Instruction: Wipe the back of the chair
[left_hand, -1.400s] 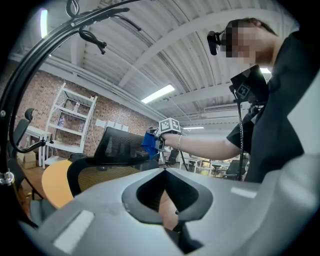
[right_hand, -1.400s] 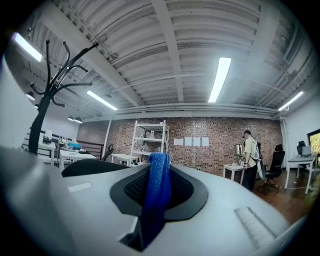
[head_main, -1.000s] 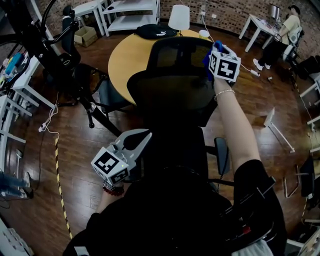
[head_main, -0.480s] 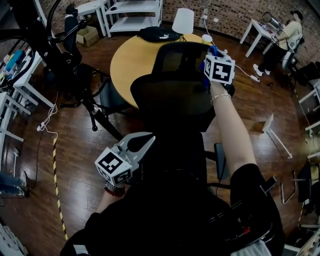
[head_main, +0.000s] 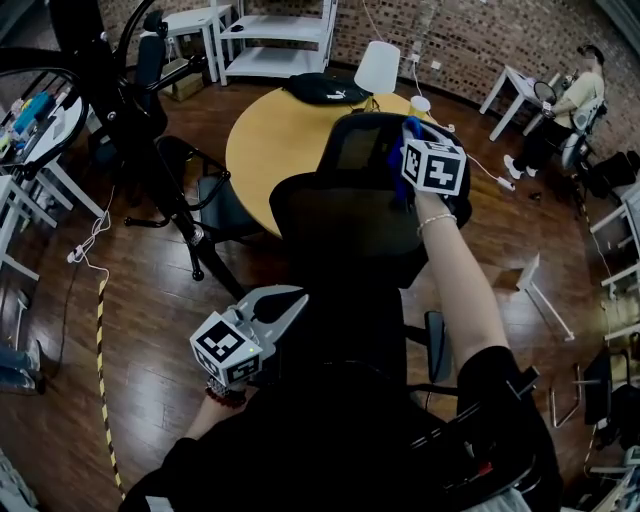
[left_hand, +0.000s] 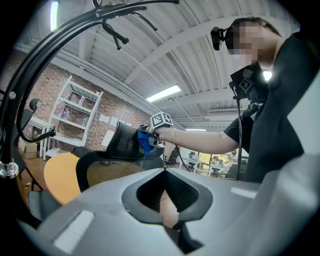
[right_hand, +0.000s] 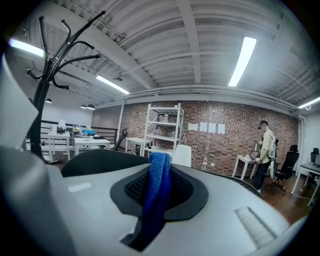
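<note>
The left gripper hangs low beside the chair's back, its jaws closed together with nothing between them. The back, black mesh, stands in the middle, in front of a round yellow table. Up at the headrest, the right gripper has its jaws clamped on a blue cloth, which seems to touch the headrest's edge.
</note>
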